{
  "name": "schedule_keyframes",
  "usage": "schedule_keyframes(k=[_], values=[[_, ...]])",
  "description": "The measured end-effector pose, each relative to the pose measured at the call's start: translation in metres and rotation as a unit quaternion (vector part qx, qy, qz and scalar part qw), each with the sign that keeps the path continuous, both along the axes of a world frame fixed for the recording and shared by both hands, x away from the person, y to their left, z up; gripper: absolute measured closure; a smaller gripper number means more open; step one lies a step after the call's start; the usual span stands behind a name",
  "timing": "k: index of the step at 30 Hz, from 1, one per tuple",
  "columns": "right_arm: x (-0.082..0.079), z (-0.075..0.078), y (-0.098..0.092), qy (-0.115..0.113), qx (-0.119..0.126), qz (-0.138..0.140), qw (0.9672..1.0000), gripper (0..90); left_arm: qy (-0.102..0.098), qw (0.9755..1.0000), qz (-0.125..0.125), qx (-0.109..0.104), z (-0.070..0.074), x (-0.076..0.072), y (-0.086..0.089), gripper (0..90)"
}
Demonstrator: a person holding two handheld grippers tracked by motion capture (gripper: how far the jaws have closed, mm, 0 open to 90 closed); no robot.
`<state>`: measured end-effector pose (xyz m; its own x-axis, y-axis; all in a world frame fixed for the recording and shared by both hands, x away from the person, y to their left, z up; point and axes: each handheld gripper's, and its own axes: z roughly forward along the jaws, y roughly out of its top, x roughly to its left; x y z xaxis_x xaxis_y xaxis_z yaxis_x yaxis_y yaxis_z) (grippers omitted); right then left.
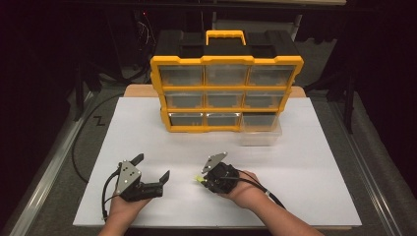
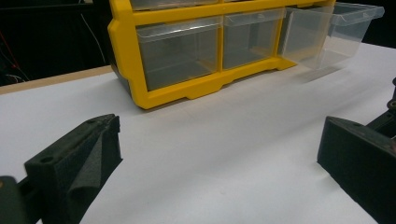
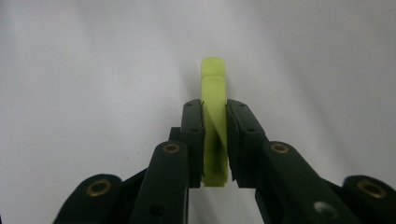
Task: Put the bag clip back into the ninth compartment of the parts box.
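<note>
A yellow-and-black drawer cabinet [image 1: 225,81] with clear drawers stands at the back of the white table sheet [image 1: 147,142]. Its bottom right clear drawer [image 1: 261,129] is pulled out, also seen as the clear drawer [image 2: 336,32] in the left gripper view. My right gripper [image 1: 198,180] is shut on a thin yellow-green flat piece [image 3: 214,121], held edge-on between the pads and pointing left over the sheet; a bit of the piece [image 1: 198,179] shows at its tip. My left gripper [image 1: 151,166] rests at the near left, jaws wide open, nothing between them.
The cabinet's yellow frame [image 2: 187,88] rises ahead of the left gripper. Dark floor and a metal rail [image 1: 44,172] border the table on the left. Cables trail from both grippers toward the near edge.
</note>
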<state>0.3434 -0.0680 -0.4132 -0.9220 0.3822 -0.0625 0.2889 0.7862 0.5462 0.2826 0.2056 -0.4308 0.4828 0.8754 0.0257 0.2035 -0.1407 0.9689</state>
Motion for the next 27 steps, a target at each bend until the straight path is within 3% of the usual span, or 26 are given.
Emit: schedule_keyframes(k=[12,27], values=[[0.0,0.003,-0.021,0.007,-0.009,-0.002,0.9999,80.2,0.0,1.0,0.0,0.0,0.0,0.0,0.0,0.3],[0.001,0.006,-0.049,0.011,-0.037,-0.001,0.9992,80.3,0.0,1.0,-0.002,0.0,0.0,0.0,-0.001,0.3]])
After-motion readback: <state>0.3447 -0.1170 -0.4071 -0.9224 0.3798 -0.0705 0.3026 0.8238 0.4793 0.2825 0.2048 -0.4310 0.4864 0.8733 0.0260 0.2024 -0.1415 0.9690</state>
